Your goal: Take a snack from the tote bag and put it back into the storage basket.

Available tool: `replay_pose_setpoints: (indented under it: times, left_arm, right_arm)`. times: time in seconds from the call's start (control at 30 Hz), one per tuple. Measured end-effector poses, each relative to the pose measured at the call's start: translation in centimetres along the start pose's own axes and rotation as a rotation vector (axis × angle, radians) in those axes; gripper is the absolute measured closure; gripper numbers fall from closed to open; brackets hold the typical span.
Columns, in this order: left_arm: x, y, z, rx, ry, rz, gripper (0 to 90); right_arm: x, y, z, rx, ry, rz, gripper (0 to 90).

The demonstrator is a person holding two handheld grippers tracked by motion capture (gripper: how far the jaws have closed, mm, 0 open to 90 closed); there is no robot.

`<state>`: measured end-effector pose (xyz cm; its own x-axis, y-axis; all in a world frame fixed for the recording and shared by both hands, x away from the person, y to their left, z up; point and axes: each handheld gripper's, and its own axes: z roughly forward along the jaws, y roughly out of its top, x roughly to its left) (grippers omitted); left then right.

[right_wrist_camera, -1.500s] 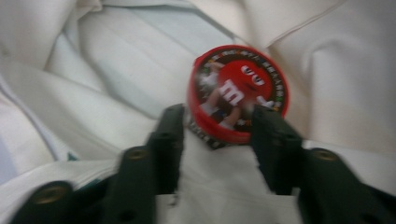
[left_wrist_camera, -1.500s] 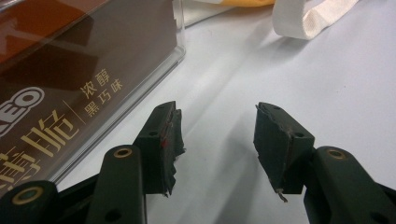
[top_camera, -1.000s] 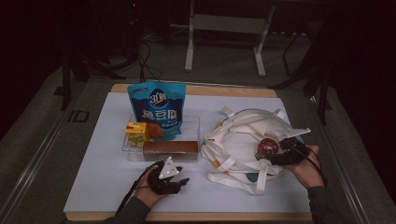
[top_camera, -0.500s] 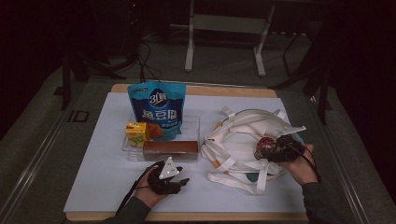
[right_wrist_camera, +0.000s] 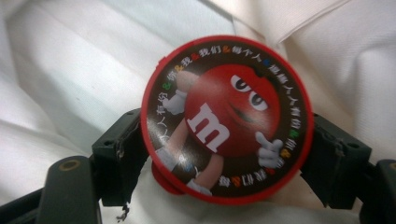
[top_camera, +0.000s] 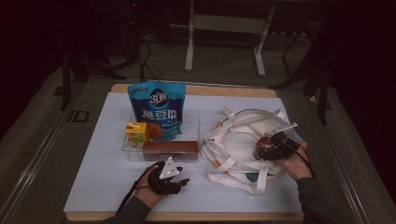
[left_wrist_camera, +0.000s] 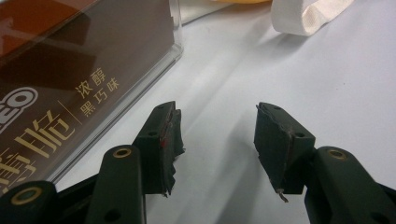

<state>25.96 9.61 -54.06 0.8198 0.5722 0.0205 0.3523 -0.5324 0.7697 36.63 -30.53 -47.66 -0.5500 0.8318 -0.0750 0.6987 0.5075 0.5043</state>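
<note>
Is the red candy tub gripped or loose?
Gripped: the right tongs clamp the red candy tub on both sides, over the white tote bag.

Tray [top_camera: 196, 122] at frame centre-left holds pouch [top_camera: 158, 109], carton [top_camera: 137, 132] and box [top_camera: 170, 148]; bag [top_camera: 243, 130] lies right of it; candy tub [top_camera: 262, 147] sits over the bag.

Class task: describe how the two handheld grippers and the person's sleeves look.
Both are black. The left gripper has two blocky fingers with frayed pads and brass-ringed holes; a grey triangular plate sits on top, and a dark cable trails. The right gripper looks alike. Sleeves are dark.
</note>
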Motion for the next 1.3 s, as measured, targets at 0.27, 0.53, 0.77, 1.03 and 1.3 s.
replay_pose_setpoints:
  times: [0.27,0.53,0.77,1.03,1.3]
  left_arm:
    - [0.0,0.0,0.0,0.001,0.0,0.001,49.3]
    - [0.0,0.0,0.0,0.001,0.0,0.0,49.3]
    - [0.0,0.0,0.0,0.001,-0.001,0.0,49.3]
    - [0.0,0.0,0.0,0.003,0.0,0.002,49.3]
    - [0.0,0.0,0.0,0.003,0.0,0.002,49.3]
  right_arm:
    - [0.0,0.4,0.3,0.008,0.009,0.018,24.8]
    - [0.4,0.5,0.3,-0.007,0.024,0.012,25.2]
    - [0.7,0.7,-0.1,-0.021,0.036,0.017,25.3]
    - [1.4,1.8,-1.4,-0.041,0.059,-0.008,25.3]
    - [2.1,2.8,-2.3,-0.058,0.077,-0.03,25.3]
